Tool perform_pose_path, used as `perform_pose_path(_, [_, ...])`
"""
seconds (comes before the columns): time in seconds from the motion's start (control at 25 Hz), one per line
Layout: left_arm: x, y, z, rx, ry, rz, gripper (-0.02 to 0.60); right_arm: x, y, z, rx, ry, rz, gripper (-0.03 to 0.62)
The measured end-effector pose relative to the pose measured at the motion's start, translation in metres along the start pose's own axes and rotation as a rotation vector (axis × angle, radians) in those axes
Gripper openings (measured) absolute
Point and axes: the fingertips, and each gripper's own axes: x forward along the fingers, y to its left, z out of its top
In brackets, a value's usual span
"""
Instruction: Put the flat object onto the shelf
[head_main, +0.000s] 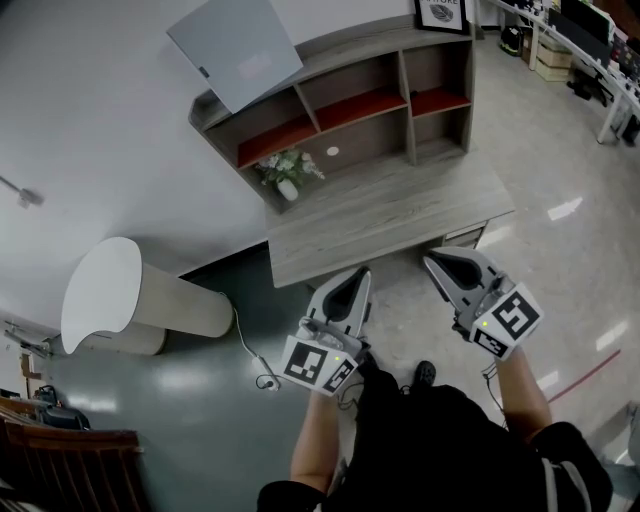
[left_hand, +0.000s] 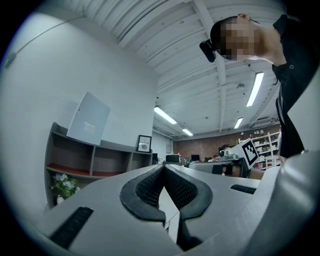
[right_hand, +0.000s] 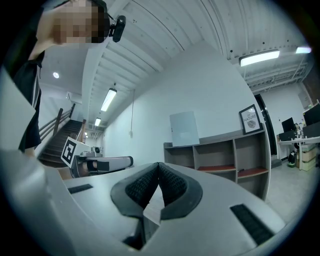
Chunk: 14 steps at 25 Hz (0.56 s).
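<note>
Left gripper (head_main: 362, 272) and right gripper (head_main: 430, 258) pressed together empty, grey flat panel (head_main: 235, 50) leaning atop shelf (head_main: 345, 50), framed picture (head_main: 442, 12) cut off above.

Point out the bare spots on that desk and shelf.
The desk front is bare, from the plant to the right edge. The shelf top is free between the leaning panel and the frame. The red boards look empty. Crowded only round the plant.
</note>
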Motion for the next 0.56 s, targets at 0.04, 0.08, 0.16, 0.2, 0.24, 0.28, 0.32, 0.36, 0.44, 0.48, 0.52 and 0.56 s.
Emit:
perform_pose_path(0.04, [0.0001,0.0004,-0.0003,-0.001,0.001,0.001,0.014,0.0001,-0.0001,0.0002,0.0,0.001,0.0,0.012])
perform_pose_path(0.08, [0.0003,0.0009,-0.0005,-0.002,0.001,0.002,0.014,0.0004,-0.0001,0.0003,-0.001,0.002,0.0,0.012])
perform_pose_path(0.16, [0.0012,0.002,-0.0008,-0.003,0.0,0.003,0.014,0.001,-0.0004,0.0004,-0.004,0.004,0.002,0.012])
perform_pose_path(0.2, [0.0019,0.0023,-0.0006,-0.004,0.0,0.003,0.014,0.0013,-0.0008,0.0007,-0.005,0.005,0.003,0.012])
perform_pose_path(0.24, [0.0027,0.0025,-0.0004,-0.003,0.0,0.004,0.014,0.0015,-0.0013,0.0009,-0.005,0.006,0.003,0.012])
perform_pose_path(0.28, [0.0034,0.0026,-0.0002,-0.003,0.0,0.004,0.014,0.0016,-0.0019,0.0011,-0.005,0.007,0.003,0.012])
perform_pose_path(0.32, [0.0041,0.0027,-0.0003,-0.003,0.0,0.005,0.014,0.0016,-0.0024,0.0011,-0.006,0.008,0.002,0.012])
perform_pose_path(0.36, [0.0046,0.0028,-0.0007,-0.002,0.0,0.005,0.014,0.0016,-0.0029,0.0009,-0.006,0.008,0.002,0.012])
perform_pose_path(0.44, [0.0055,0.0032,-0.0016,-0.003,-0.001,0.005,0.015,0.0018,-0.0036,0.0003,-0.007,0.01,0.001,0.012])
perform_pose_path(0.48, [0.006,0.0035,-0.0018,-0.003,-0.001,0.005,0.014,0.002,-0.0039,0.0002,-0.008,0.011,0.001,0.012])
perform_pose_path(0.52, [0.0064,0.0038,-0.0018,-0.004,-0.002,0.005,0.014,0.0023,-0.0044,0.0002,-0.01,0.012,0.001,0.012])
perform_pose_path(0.56, [0.0069,0.0042,-0.0018,-0.004,-0.002,0.005,0.014,0.0026,-0.0048,0.0003,-0.011,0.012,0.001,0.012])
